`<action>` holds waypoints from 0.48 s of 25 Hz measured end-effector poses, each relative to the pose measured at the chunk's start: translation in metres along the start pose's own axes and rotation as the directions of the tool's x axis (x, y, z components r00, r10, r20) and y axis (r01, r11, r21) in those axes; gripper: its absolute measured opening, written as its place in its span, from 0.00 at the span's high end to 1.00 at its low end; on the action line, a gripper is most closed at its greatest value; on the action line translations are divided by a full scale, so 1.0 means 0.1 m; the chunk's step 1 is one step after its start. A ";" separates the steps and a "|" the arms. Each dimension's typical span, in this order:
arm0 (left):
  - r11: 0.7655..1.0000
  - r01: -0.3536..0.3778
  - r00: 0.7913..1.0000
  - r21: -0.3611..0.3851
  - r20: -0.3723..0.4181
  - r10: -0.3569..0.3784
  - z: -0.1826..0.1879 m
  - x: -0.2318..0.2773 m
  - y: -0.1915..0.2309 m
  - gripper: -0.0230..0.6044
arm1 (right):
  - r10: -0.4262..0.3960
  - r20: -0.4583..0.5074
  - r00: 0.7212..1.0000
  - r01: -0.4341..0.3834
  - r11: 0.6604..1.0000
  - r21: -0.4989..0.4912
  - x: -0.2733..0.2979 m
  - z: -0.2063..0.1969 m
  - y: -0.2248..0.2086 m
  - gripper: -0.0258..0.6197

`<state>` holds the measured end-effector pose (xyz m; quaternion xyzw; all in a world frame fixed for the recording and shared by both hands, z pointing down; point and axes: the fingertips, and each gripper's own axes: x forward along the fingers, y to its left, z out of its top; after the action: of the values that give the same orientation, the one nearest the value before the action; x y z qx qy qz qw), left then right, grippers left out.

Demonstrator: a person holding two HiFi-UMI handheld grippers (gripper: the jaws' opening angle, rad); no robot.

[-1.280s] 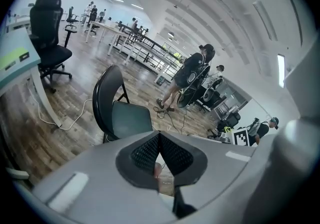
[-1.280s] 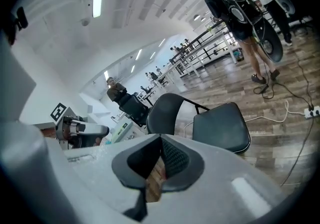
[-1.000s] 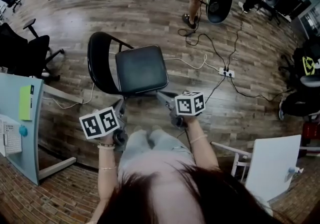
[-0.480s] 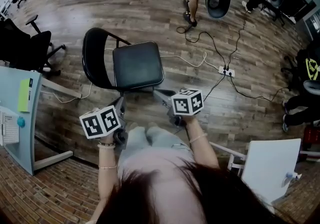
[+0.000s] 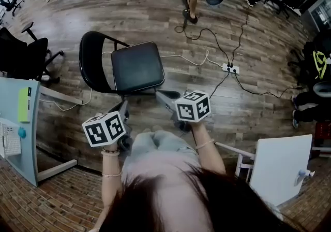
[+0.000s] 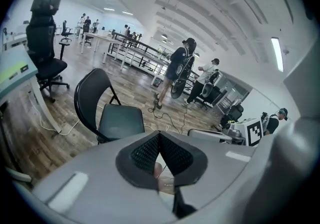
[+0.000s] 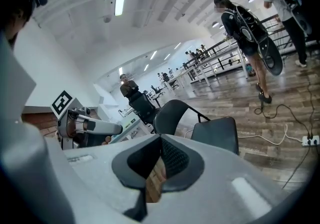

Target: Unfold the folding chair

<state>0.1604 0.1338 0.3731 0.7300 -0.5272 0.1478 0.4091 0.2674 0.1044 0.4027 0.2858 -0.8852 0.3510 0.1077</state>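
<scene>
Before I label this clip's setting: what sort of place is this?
Probably an open-plan office or lab: rolling office chairs, rows of desks, a power strip on the floor.

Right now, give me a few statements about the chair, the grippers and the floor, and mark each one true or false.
1. The folding chair stands unfolded on the wood floor with its seat level. True.
2. The left gripper is clamped on the chair's backrest. False: its jaws are together with nothing between them, on the seat's near side.
3. The right gripper has its jaws wide apart. False: they are shut, and nothing is held.
4. A white power strip lies on the floor to the right of the chair in the head view. True.
5. A black office chair stands to the left of the folding chair in the head view. True.
</scene>
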 end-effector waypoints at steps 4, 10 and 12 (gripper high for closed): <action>1.000 0.006 1.000 0.020 0.011 -0.006 0.05 -0.06 -0.06 0.97 | -0.009 0.024 1.000 0.009 1.000 -0.013 -0.07 0.05 0.08 0.97; 0.998 0.009 0.999 0.065 0.042 -0.011 0.19 -0.16 -0.14 0.97 | -0.016 0.048 0.999 0.018 0.999 -0.036 -0.11 0.14 0.18 0.97; 0.997 0.007 0.998 0.083 0.054 -0.012 0.24 -0.19 -0.18 0.97 | -0.016 0.057 0.998 0.019 0.999 -0.048 -0.12 0.19 0.22 0.97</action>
<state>0.1636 0.1302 0.3384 0.7525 -0.5283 0.1476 0.3645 0.2648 0.1098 0.3718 0.3005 -0.8936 0.3205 0.0924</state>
